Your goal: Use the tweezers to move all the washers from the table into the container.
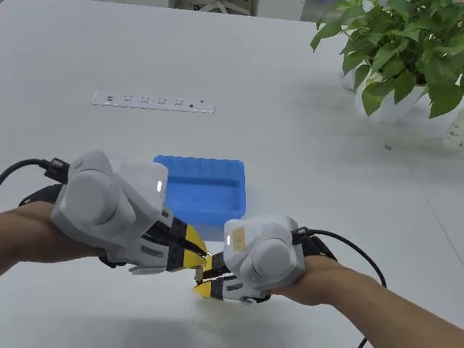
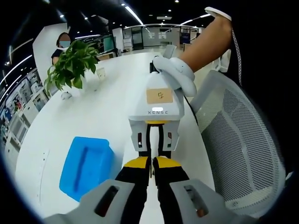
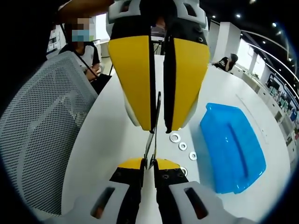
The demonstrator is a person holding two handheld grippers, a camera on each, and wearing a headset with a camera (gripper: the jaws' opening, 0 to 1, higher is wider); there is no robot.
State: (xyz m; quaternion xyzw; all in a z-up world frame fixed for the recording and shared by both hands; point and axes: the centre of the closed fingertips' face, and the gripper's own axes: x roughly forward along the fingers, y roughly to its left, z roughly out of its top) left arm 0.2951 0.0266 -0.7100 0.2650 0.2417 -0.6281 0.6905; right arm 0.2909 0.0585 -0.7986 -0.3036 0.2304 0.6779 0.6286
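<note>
Bright, even light falls from overhead onto the white table (image 1: 304, 123), leaving only faint, soft shadows beside the plant (image 1: 406, 51) and the blue container (image 1: 199, 161). Ceiling lights (image 2: 133, 14) show as bright streaks against a dark ceiling. Both gripper views bulge and bend toward their edges, where the room turns dim and soft.

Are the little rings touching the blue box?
Apart. The right gripper view shows bare table between the washers and the blue container.
</note>
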